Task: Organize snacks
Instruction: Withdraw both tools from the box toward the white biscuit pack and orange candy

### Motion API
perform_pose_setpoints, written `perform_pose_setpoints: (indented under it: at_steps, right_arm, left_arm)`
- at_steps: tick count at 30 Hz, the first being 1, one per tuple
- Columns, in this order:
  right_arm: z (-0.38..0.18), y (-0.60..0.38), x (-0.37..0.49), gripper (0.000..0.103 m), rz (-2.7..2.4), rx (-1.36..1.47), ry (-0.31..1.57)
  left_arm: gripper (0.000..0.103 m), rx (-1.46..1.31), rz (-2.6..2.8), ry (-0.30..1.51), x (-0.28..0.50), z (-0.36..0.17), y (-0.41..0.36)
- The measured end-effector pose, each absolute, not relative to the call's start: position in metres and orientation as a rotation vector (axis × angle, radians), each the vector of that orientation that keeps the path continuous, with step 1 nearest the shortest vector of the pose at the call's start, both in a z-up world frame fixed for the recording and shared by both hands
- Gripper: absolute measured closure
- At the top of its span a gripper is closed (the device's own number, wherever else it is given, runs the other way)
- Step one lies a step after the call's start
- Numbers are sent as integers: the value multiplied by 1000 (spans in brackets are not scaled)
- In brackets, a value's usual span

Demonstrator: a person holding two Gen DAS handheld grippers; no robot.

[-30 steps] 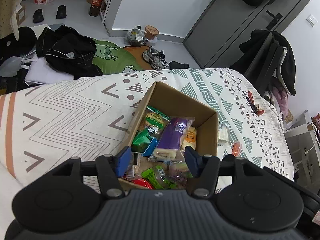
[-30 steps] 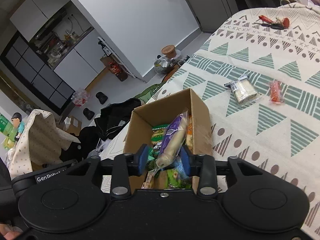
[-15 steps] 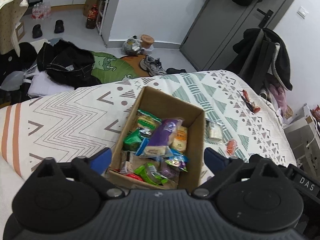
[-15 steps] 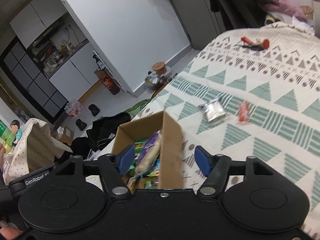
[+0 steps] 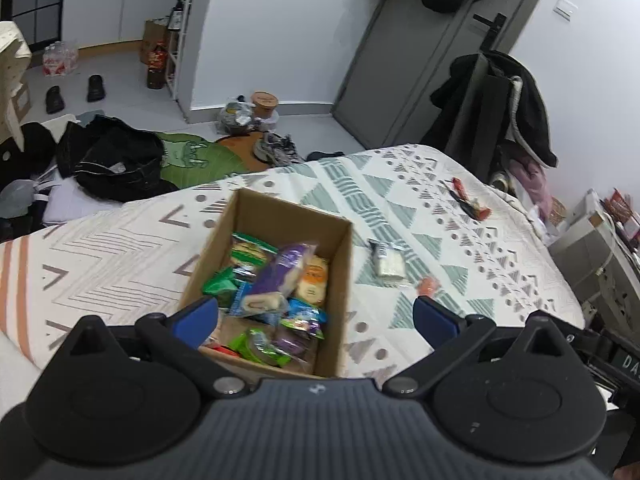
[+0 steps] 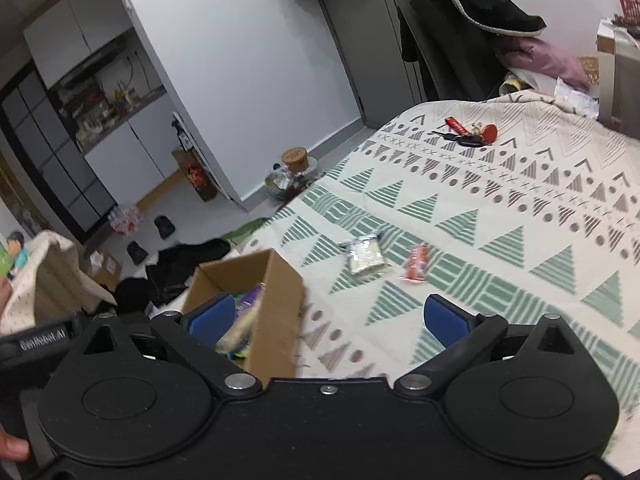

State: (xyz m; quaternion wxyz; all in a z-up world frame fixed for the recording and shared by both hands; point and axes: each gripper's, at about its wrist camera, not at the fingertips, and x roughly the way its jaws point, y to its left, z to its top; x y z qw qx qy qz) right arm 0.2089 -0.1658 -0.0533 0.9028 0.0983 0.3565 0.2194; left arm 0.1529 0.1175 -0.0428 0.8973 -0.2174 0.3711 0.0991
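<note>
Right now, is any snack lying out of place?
Yes. Two snacks lie loose on the bedspread outside the cardboard box: a clear-wrapped pale snack and a small red packet beside it. Both grippers are open and empty.

1 box, 2 loose snacks

Left wrist camera sits high behind its own wide-spread blue-padded left gripper, tilted down and forward over the open brown cardboard box of bright snack packets on the patterned cream-and-green bedspread, grey door beyond. Right wrist camera rides lower behind the spread right gripper, angled more rightward across the bedspread, box near at lower left. Both share the box, the clear-wrapped pale snack bar, the small red packet, and the red-tagged keys farther off.
</note>
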Motion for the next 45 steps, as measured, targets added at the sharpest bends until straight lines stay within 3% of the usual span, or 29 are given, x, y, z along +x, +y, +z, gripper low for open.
perform_pose_setpoints:
  at_steps: [18, 34, 45]
  right_arm:
    - [-62, -232, 221, 1, 412, 243, 718]
    - [-81, -229, 261, 1, 402, 279, 722]
    - [-97, -226, 306, 1, 386, 305, 748]
  left_arm:
    - [0, -406, 141, 769, 173, -38, 53]
    - [1, -350, 143, 760, 215, -50, 28]
    - [12, -358, 121, 760, 258, -63, 19]
